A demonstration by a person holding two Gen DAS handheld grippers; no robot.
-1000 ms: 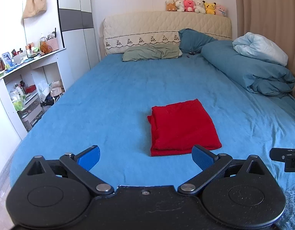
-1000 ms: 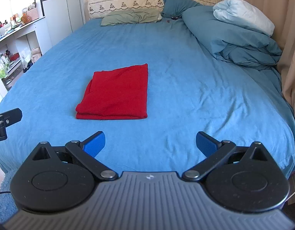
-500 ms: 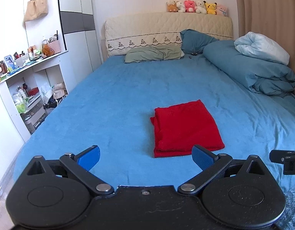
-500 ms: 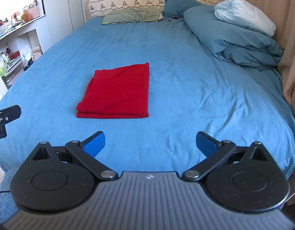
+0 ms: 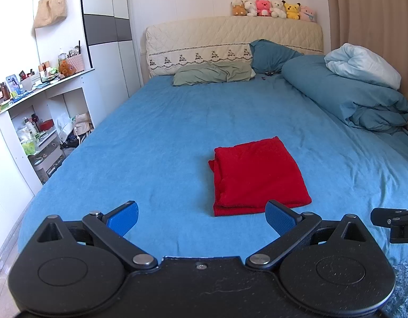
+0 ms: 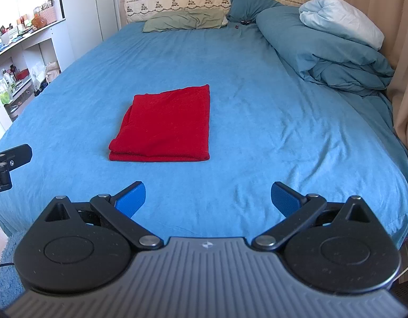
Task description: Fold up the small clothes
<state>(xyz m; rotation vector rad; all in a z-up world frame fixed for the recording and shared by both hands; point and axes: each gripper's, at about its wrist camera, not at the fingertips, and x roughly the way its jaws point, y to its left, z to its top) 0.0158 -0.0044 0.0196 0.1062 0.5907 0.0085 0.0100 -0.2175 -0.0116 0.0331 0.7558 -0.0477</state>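
Left gripper (image 5: 202, 218) is hovering low at the foot of the bed, blue pads spread wide, gripping nothing. Right gripper (image 6: 207, 198) is doing the same: released, empty, pads far apart. Each one's black tip is peeking into the other's view at the frame edge.

Red garment (image 5: 258, 176) is lying folded into a neat rectangle on the blue bedsheet (image 5: 164, 137), flat, layered edges showing on its near and left sides. It is sitting just ahead of the left gripper and toward its right pad; from the right wrist view the garment (image 6: 165, 129) is sitting ahead and left of centre, apart from both pads. Neither gripper is touching it.

Further out: green pillow (image 5: 213, 73) and a dark teal one are leaning at the quilted headboard (image 5: 230, 37), bundled blue duvet (image 5: 349, 98) with a pale blanket on top along the right side, plush toys (image 5: 272, 8) lining the headboard top, cluttered white shelf (image 5: 39, 100) on the left, beige curtain on the right.
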